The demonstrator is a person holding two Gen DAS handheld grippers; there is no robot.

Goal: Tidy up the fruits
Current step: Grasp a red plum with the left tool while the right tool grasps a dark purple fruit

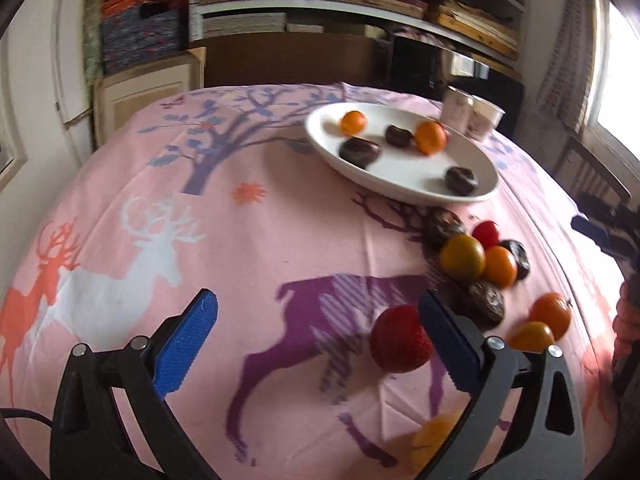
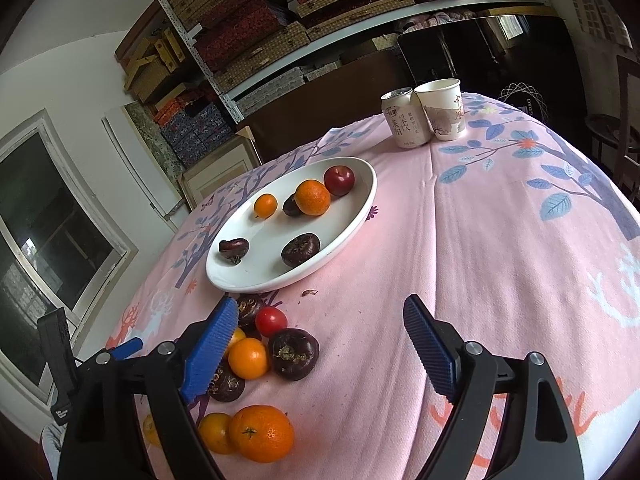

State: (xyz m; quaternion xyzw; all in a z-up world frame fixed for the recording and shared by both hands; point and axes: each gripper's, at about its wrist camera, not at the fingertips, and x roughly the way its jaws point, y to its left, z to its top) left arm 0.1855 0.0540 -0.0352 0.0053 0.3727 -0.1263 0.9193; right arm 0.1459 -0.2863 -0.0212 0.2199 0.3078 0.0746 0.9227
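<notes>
1. My left tool (image 1: 318,338) stands wide apart and holds nothing; my right tool (image 2: 320,344) is just as wide and as bare.
2. The strawberry (image 1: 400,340) lies on the pink cloth of the desk (image 1: 260,240), touching the inside of the left tool's right finger, so it sits off-centre in the gap, toward the right.
3. I judge the left tool is nearer to it and should shift right before closing.
4. Ahead of the right tool, toward its left finger, lies the loose pile: a dark water chestnut (image 2: 293,354), a small orange (image 2: 248,358) and a cherry tomato (image 2: 271,321).
5. Beyond both stands the white plate (image 2: 352,224), already carrying several fruits.
</notes>
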